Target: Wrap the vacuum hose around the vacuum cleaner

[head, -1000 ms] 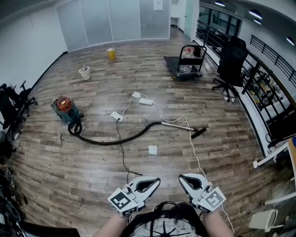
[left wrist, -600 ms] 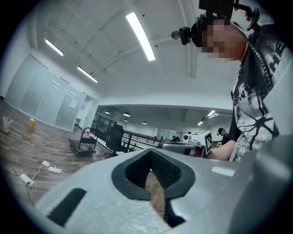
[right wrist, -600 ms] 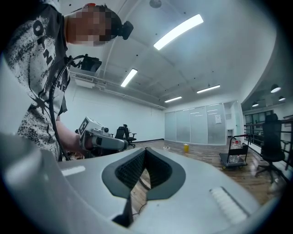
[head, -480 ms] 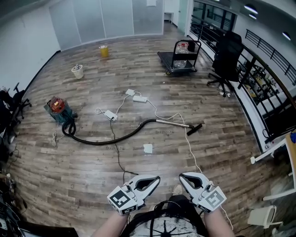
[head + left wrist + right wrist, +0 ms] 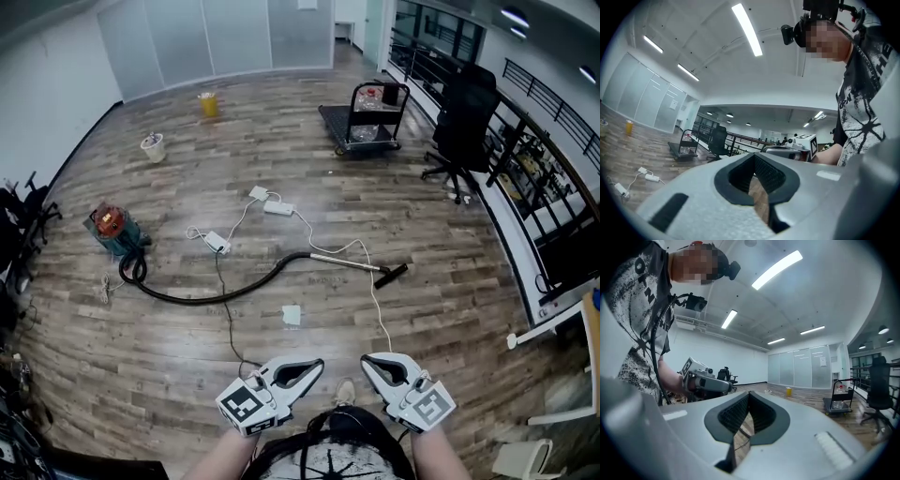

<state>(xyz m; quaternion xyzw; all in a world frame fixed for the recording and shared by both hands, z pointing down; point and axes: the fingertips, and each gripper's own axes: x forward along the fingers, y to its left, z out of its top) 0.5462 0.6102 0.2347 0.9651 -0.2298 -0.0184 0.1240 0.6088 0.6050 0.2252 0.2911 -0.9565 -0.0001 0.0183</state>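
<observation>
two tools are showing at the bottom of the head view, the left tool [image 5: 315, 367] and the right tool [image 5: 369, 364], side by side and pointing up-frame across the room. both are sitting fully closed with nothing in them. in each tool's own view the jaw tips are meeting, and only a bit of wood floor [image 5: 441, 244] is peeking through the loop behind them.

the vacuum cleaner [image 5: 111, 228], teal with a reddish top, is standing on the floor at the middle left of the frame, well apart from both tools. the vacuum hose [image 5: 216, 292] isn't wrapped yet. it's making a small loop right beside the cleaner, then lying stretched out in a long shallow curve toward the centre. there it's joining a metal wand [image 5: 337, 262], which is ending in a black floor head [image 5: 392, 274] just right of centre.

some white power strips [image 5: 277, 207] are lying above the hose, and a thin white cable [image 5: 377, 309] is running from them across the wand and down toward the right tool. a small white square thing [image 5: 292, 315] is lying between the hose and the tools.

further back, a yellow bucket [image 5: 207, 103] and a white bucket [image 5: 151, 147] are sitting at the upper left. a black cart [image 5: 361, 112] and an office chair [image 5: 464, 122] are standing at the upper right.
</observation>
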